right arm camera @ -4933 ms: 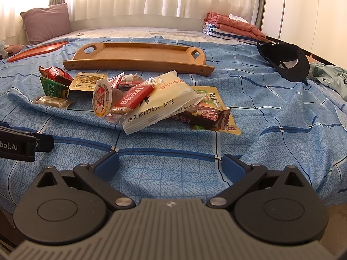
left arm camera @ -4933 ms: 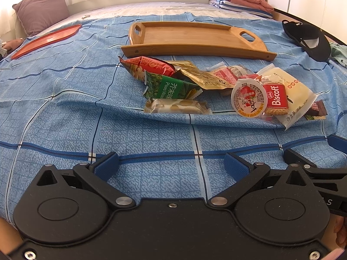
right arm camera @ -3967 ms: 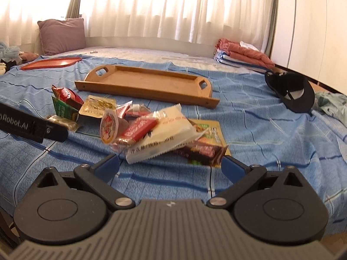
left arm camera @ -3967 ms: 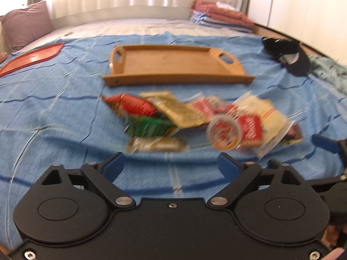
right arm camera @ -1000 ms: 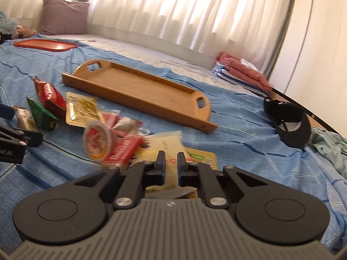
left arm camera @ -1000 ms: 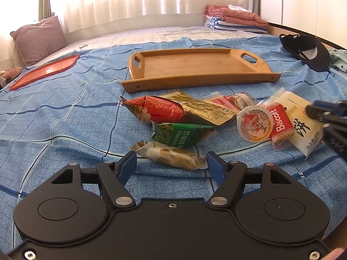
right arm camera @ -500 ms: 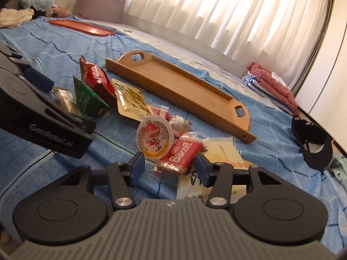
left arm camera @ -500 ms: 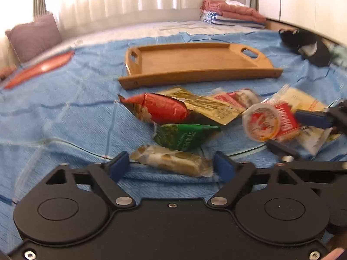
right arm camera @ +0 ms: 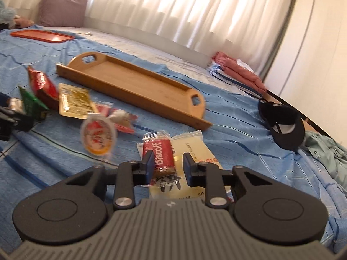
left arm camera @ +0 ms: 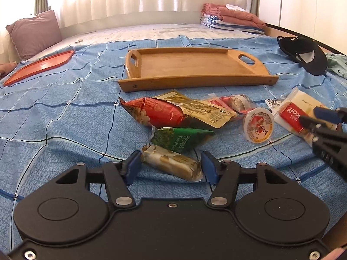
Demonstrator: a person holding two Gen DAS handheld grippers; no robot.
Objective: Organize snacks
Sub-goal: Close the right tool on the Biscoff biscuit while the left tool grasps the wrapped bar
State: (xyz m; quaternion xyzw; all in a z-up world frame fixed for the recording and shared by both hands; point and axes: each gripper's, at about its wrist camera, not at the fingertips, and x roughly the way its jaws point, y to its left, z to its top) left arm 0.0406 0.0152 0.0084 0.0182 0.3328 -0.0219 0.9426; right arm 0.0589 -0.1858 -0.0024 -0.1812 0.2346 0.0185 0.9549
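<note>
Nearest you, your left gripper [left arm camera: 169, 165] has just been closing; its blue pads straddle a gold-wrapped snack bar [left arm camera: 171, 165], not clearly pressing. Your right gripper [right arm camera: 167, 166] has been closing too, pads flanking a red Biscoff packet [right arm camera: 161, 155], a gap showing. Snacks lie scattered on the blue bedspread [left arm camera: 54, 119]. At twelve o'clock, farther off, sits the wooden tray [left arm camera: 193, 80].

Smooth matt wooden tray [left arm camera: 195, 65], glossy crinkled plastic snack wrappers [left arm camera: 156, 112], woven cloth bedsheet [left arm camera: 65, 119]
</note>
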